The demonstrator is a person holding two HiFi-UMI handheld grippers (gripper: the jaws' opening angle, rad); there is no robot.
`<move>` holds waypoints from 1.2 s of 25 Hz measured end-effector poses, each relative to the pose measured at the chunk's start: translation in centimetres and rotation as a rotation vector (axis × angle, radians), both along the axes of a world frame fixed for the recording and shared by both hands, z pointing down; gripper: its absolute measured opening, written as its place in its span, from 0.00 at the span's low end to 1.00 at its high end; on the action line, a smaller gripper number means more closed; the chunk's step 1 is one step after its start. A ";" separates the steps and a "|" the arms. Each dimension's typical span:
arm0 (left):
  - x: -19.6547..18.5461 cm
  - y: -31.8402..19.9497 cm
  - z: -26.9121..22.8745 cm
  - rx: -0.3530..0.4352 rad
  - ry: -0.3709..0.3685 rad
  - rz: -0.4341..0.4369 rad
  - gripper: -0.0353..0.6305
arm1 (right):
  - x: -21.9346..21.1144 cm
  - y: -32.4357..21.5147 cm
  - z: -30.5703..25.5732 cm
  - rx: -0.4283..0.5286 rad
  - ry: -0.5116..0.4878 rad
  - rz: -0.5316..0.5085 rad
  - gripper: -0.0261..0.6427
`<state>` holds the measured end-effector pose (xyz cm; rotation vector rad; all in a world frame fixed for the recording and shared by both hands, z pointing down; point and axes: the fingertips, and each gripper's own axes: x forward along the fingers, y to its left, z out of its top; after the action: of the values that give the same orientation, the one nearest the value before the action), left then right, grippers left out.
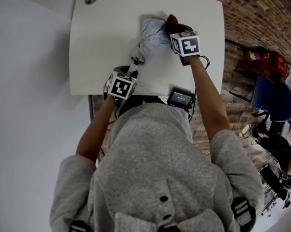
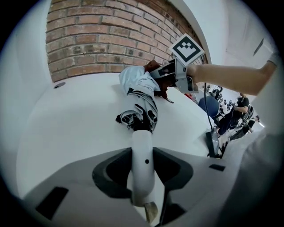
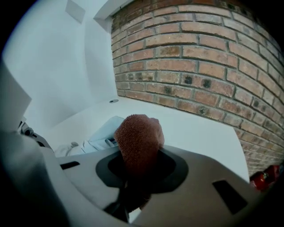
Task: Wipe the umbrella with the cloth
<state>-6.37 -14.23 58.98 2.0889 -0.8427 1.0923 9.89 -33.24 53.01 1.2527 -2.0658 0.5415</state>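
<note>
- My left gripper (image 2: 143,172) is clamped on the umbrella's white handle (image 2: 143,153), one jaw on each side of it. The handle's near end drops out of sight under the gripper body.
- The umbrella (image 1: 150,37) lies folded on the white table (image 1: 101,40), in the upper centre of the head view. Its canopy is pale blue-grey, with black-and-white folds bunched next to the handle.
- My right gripper (image 3: 140,170) pinches the reddish-brown cloth (image 3: 138,135). The cloth's lower part is lost in the dark gap between the jaws.
- In the head view the cloth touches the umbrella's far end, which the cloth and my right gripper partly cover.
- In the right gripper view the gripper body hides most of the umbrella. Only a pale fold shows at centre left.
- The marker cube (image 2: 187,48) carries a black-and-white square pattern and I can read no lettering on it.
- The black device (image 1: 181,97) at the table's near edge is too small to read.
</note>
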 end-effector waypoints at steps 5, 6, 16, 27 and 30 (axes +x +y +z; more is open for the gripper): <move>-0.1 -0.1 0.2 -0.003 -0.015 -0.005 0.29 | 0.0 0.8 0.0 0.031 -0.091 0.100 0.19; -0.1 0.0 0.3 -0.003 -0.017 -0.004 0.29 | -0.1 1.2 0.0 0.035 -0.104 0.113 0.19; 0.3 -0.3 0.1 0.039 0.009 -0.010 0.29 | -2.2 3.6 -0.6 0.071 -0.132 0.090 0.19; 0.4 -0.3 0.2 0.034 0.006 0.016 0.29 | -3.5 4.5 -1.0 0.097 -0.110 0.043 0.19; 0.2 -0.2 0.4 0.023 -0.005 0.020 0.29 | -3.7 4.7 -0.8 0.091 -0.112 0.020 0.19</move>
<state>-6.13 -14.45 59.38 2.1186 -0.8423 1.1030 6.19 -28.58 52.18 1.3239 -2.1945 0.5438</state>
